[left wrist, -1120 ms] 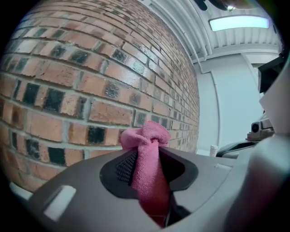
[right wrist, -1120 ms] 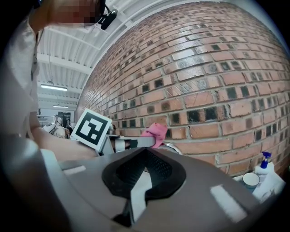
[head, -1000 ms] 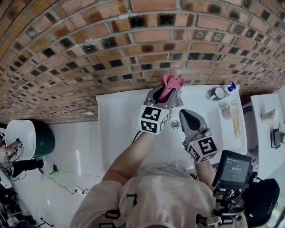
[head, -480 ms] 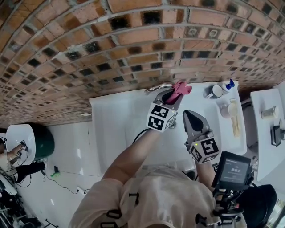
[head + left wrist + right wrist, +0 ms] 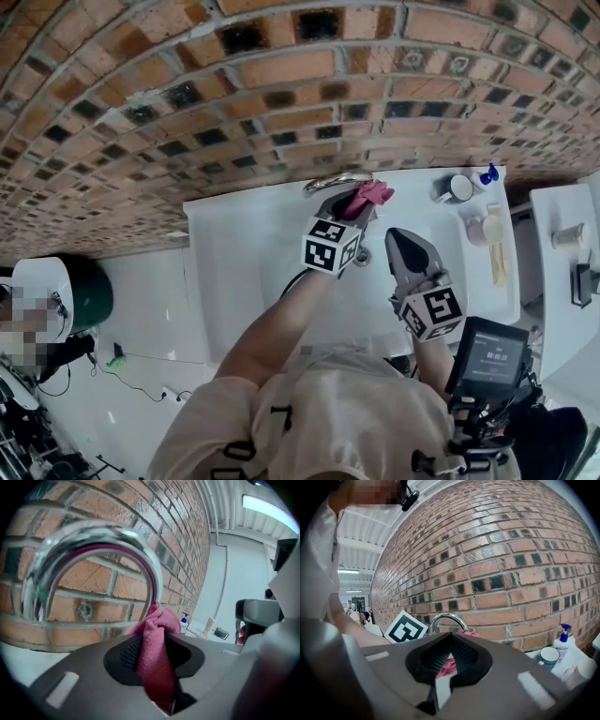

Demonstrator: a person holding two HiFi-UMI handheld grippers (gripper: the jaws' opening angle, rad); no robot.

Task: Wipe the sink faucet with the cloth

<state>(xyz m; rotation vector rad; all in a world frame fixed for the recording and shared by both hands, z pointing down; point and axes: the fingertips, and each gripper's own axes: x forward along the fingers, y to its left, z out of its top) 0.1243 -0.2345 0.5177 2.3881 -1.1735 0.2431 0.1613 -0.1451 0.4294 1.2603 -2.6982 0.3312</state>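
Observation:
The chrome arched faucet (image 5: pixel 336 180) rises at the back of the white sink (image 5: pixel 246 253), against the brick wall. My left gripper (image 5: pixel 361 204) is shut on a pink cloth (image 5: pixel 373 194), which bunches out past the tips right beside the faucet's arch. In the left gripper view the faucet (image 5: pixel 93 541) curves close above, and the cloth (image 5: pixel 157 658) sits pinched in my left gripper (image 5: pixel 152 630). My right gripper (image 5: pixel 396 238) hovers over the basin to the right, shut and empty. Its own view shows the right gripper (image 5: pixel 451 637) pointing at the faucet (image 5: pixel 446 618) and cloth (image 5: pixel 446 666).
A cup (image 5: pixel 457 190), a blue-pump soap bottle (image 5: pixel 487 176) and other toiletries (image 5: pixel 494 248) stand on the sink's right ledge. The drain (image 5: pixel 362 255) lies below the left gripper. The brick wall (image 5: pixel 281 75) is just behind the faucet. A dark green bin (image 5: pixel 91 296) stands at the far left.
The left gripper has sunk with the cloth, from above the faucet's arch to right beside it. The right gripper has stayed where it was.

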